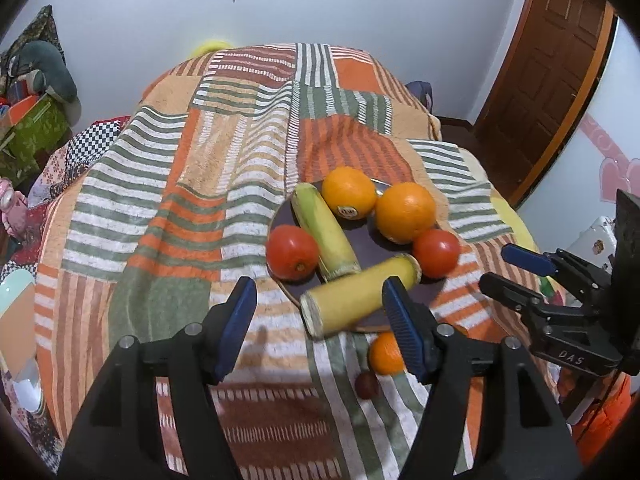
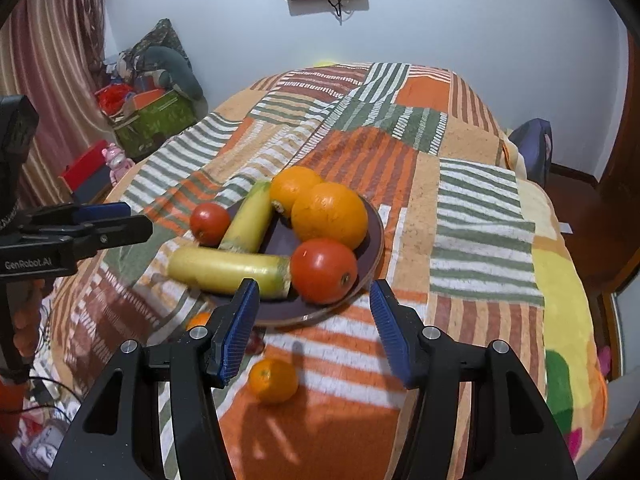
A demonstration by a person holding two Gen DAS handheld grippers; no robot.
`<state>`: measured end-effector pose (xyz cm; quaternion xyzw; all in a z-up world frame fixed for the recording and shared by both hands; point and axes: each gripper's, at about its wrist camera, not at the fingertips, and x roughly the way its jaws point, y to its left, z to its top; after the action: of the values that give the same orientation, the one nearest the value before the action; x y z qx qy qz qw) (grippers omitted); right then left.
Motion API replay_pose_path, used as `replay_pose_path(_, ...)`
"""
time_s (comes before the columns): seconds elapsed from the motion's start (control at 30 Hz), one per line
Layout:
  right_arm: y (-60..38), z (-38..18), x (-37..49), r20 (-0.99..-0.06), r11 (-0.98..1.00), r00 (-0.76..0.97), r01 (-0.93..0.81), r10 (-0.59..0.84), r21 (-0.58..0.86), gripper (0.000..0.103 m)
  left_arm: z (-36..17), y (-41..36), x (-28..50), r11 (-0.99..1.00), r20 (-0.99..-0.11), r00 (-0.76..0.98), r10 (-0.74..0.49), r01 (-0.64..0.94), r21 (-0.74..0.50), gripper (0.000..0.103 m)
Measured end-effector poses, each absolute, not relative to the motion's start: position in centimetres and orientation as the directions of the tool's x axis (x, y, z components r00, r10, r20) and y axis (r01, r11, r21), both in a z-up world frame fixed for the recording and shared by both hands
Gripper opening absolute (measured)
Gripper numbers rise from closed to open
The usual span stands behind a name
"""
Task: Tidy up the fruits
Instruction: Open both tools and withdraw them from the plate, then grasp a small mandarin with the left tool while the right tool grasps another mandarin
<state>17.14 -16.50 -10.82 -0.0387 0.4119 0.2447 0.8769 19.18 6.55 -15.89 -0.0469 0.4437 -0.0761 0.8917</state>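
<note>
On a bed draped in a striped patchwork blanket (image 1: 192, 184), a dark round plate (image 2: 372, 248) carries the gathered produce — two big oranges at its far side, one (image 1: 349, 194) bearing a small round sticker and the other (image 1: 405, 212) just beside it. A pale yellow-green corn cob (image 1: 322, 232) lies lengthwise across the plate's left half, its tip against the stickered orange. A second yellow cob (image 1: 356, 296) lies crosswise over the near rim, its cut end hanging out past the plate toward the camera. Two red tomatoes flank them: one (image 1: 292, 254) at the left edge, touching the first cob, the other (image 1: 436, 253) at the right, against the crosswise cob's far end. Off the plate, on the blanket nearer the viewer, sit a small tangerine (image 1: 385, 354) and a little dark red fruit (image 1: 366, 385), blurred. The left claw (image 1: 318, 326) hangs released, blue pads apart with nothing between them; in its own view the crosswise cob's near end shows in the gap beyond the fingertips, not touched. The right claw (image 2: 314, 330) is likewise released and empty, the plate's near rim and a tomato just beyond its tips and the tangerine below the gap — apart from both pads.
</note>
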Motion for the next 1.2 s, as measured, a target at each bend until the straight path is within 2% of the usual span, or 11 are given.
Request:
replay_pose_path(0.37, -16.4, -13.9, 14.7, -0.791, 0.866, 0.467, -0.475, 0.397, 0.154, 0.054, -17.4, 4.8, 16.4, 0.978, -0.815, 0.540, -0.208, 0.130, -0.163, 0.065)
replay_pose_path(0.57, -15.8, -15.3, 14.9, -0.809, 0.858, 0.426, -0.483, 0.405, 0.176, 0.039, -18.6, 4.1, 15.9, 0.975, -0.828, 0.516, -0.222, 0.135, -0.177, 0.065)
replay_pose_path(0.63, -15.6, -15.8, 15.2, -0.812, 0.849, 0.398, -0.485, 0.427, 0.209, 0.039, -19.0, 3.9, 16.0, 0.973, -0.832, 0.505, -0.229, 0.135, -0.187, 0.065)
replay_pose_path(0.7, -15.4, -15.9, 15.1, -0.809, 0.845, 0.394, -0.488, 0.437, 0.218, 0.036, -19.5, 3.6, 16.2, 0.972, -0.839, 0.491, -0.235, 0.135, -0.193, 0.063)
replay_pose_path(0.77, -15.2, -15.8, 15.1, -0.807, 0.835, 0.385, -0.503, 0.448, 0.223, 0.031, -19.9, 3.3, 16.4, 0.969, -0.847, 0.471, -0.246, 0.146, -0.200, 0.056)
replay_pose_path(0.9, -15.2, -15.7, 14.8, -0.805, 0.831, 0.386, -0.512, 0.451, 0.220, 0.031, -20.5, 2.2, 16.9, 0.964, -0.858, 0.444, -0.259, 0.173, -0.201, 0.049)
replay_pose_path(1.2, -16.9, -14.2, 14.9, -0.779, 0.845, 0.435, -0.488, 0.453, 0.219, 0.031, -21.9, 0.4, 18.1, 0.959, -0.874, 0.410, -0.261, 0.214, -0.186, 0.045)
